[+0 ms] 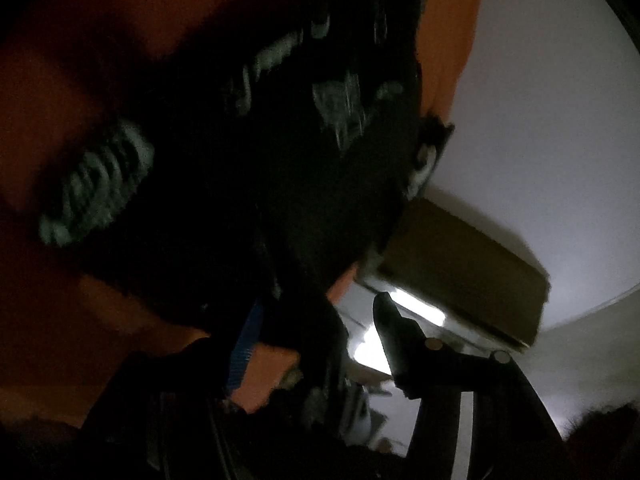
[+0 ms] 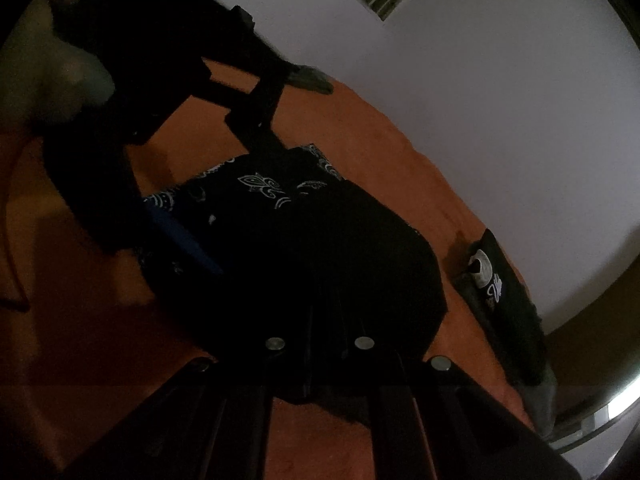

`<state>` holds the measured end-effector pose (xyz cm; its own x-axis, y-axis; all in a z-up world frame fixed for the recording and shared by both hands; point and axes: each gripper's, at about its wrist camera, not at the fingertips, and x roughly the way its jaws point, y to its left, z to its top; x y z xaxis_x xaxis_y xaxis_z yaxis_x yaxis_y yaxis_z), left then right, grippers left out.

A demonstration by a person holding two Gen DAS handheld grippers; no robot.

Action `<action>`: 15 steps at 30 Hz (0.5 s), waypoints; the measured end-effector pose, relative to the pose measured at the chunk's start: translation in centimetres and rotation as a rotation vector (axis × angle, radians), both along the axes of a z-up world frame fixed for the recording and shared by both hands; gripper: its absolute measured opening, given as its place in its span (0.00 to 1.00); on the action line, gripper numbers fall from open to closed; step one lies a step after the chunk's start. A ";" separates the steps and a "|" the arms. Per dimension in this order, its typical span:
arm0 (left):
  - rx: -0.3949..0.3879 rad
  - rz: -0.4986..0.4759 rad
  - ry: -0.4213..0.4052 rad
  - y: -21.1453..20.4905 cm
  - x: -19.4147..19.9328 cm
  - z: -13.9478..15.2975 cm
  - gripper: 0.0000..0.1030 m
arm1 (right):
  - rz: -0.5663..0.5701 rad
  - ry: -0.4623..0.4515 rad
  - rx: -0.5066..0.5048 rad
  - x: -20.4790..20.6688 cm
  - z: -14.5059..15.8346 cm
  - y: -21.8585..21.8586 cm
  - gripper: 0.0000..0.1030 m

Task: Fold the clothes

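The black patterned garment [image 2: 304,240] lies on the orange cover [image 2: 360,128], directly ahead of the right gripper [image 2: 320,360]; that claw's jaws are closed, dark cloth bunched at their tips, though the gloom hides whether it is pinched; the left gripper [image 1: 328,344] stands partly open over the garment's far edge, nothing visibly clamped; a second dark garment [image 2: 500,280] lies well off to the right.

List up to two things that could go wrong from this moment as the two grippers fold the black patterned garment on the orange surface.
1. The right gripper is shut on a bunched edge of the black garment; pulling may drag the whole piece askew.
2. The left gripper is open at the far edge, so that side could slump and spoil the fold.
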<state>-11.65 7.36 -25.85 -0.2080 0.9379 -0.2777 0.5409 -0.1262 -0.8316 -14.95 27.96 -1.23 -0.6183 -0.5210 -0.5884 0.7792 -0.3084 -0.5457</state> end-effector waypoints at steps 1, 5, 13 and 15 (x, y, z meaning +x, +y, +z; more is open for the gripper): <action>0.022 -0.003 -0.012 0.1 0.0 -0.1 0.55 | 0.000 0.000 0.006 0.0 -0.1 0.0 0.04; 0.125 -0.020 -0.057 0.7 0.5 -0.2 0.58 | -0.005 -0.003 0.029 -0.4 -0.5 -0.1 0.04; 0.089 0.007 -0.155 1.7 1.0 -1.3 0.75 | -0.005 -0.035 0.017 -1.0 -0.1 -0.6 0.04; 0.076 0.042 -0.137 1.8 0.7 -1.1 0.74 | -0.005 -0.048 0.007 -1.0 0.2 -0.5 0.04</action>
<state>-10.97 9.17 -26.95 -0.2123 0.9486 -0.2347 0.6537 -0.0407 -0.7557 -15.91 27.44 -1.05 -0.5916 -0.5141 -0.6211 0.8032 -0.3086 -0.5096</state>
